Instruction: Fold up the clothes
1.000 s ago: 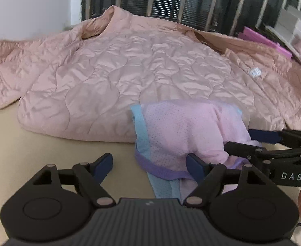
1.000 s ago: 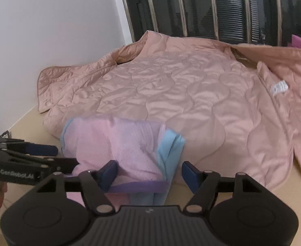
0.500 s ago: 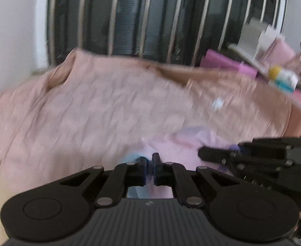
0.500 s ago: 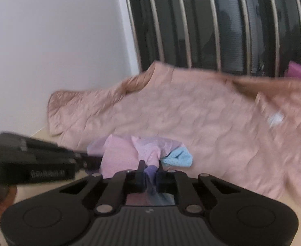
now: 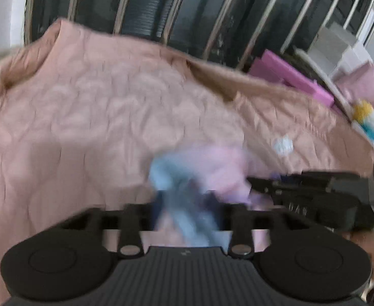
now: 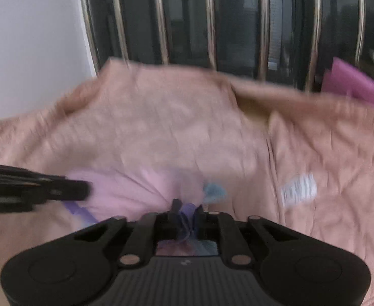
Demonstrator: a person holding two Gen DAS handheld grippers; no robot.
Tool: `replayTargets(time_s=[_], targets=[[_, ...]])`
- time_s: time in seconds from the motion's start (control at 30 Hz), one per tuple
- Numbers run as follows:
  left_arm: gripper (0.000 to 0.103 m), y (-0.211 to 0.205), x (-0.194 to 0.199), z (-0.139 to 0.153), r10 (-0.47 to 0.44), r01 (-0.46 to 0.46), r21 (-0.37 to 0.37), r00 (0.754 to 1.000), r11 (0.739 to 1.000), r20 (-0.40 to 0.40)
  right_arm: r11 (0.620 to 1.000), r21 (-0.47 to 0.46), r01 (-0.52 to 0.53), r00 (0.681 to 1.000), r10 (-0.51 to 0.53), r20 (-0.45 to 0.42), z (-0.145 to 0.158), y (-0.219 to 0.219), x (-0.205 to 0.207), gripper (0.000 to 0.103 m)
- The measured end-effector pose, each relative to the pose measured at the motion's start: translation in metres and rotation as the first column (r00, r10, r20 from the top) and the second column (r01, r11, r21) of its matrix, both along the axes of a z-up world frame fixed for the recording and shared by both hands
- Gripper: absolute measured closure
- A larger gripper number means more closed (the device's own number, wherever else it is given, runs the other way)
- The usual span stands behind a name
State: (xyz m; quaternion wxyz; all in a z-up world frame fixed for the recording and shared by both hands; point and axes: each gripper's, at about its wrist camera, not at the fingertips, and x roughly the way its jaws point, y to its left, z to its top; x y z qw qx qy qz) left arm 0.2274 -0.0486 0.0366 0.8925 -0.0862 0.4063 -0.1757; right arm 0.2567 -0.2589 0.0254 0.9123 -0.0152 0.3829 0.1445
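Note:
A small pink garment with light-blue and purple trim (image 5: pixel 212 168) hangs bunched between both grippers, over a spread quilted peach jacket (image 5: pixel 97 107). My left gripper (image 5: pixel 187 204) has its fingers partly apart with blue and purple cloth between them; motion blur hides whether it grips. My right gripper (image 6: pixel 186 210) is shut on the garment's purple edge (image 6: pixel 188 210), with the pink cloth (image 6: pixel 125 191) spreading left of it. The right gripper shows at the right of the left wrist view (image 5: pixel 301 191); the left gripper shows at the left of the right wrist view (image 6: pixel 34 191).
The peach jacket (image 6: pixel 174 127) covers most of the surface, with a white label (image 6: pixel 299 191). Dark window bars (image 6: pixel 212 20) stand behind. A white wall (image 6: pixel 29 51) is at the left. Pink boxes (image 5: pixel 291 76) and a shelf with small items (image 5: pixel 365 117) are at the right.
Both grippers closed on the small garment and lifted it forward over the jacket. The left gripper's fingers now stand wider apart than half a second ago. Both views are blurred by motion.

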Motion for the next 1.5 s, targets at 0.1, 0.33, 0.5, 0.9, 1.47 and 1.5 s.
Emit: replayTargets(time_s=[0.1, 0.33, 0.5, 0.9, 1.47, 1.5], targets=[[0.047, 0.008, -0.004, -0.008, 0.092, -0.093, -0.034, 0.994, 0.995, -0.053, 1.000, 0.001, -0.001, 1.000, 0.001, 0.019, -0.006, -0.009, -0.012, 0.065], [0.046, -0.004, 0.023, -0.019, 0.181, -0.198, -0.131, 0.975, 0.971, -0.131, 0.991, 0.135, 0.017, 0.999, -0.012, -0.037, -0.016, -0.026, 0.008, 0.048], [0.095, -0.021, 0.032, -0.020, 0.092, -0.094, -0.050, 0.995, 0.994, -0.046, 0.993, 0.119, 0.017, 0.999, -0.021, 0.033, -0.017, -0.008, -0.011, 0.082], [0.063, -0.018, 0.110, -0.033, 0.192, -0.190, -0.058, 0.981, 0.980, 0.036, 0.969, 0.168, 0.183, 0.981, -0.190, 0.029, -0.023, 0.008, 0.047, 0.085], [0.018, 0.038, -0.178, -0.008, 0.171, -0.198, 0.196, 0.974, 0.960, 0.148, 0.989, 0.135, 0.067, 0.990, -0.083, 0.117, 0.011, 0.003, -0.179, 0.021], [0.018, 0.038, -0.185, -0.011, 0.177, -0.203, 0.191, 0.974, 0.960, 0.142, 0.987, 0.136, 0.080, 0.990, -0.095, 0.107, 0.007, 0.007, -0.193, 0.021]])
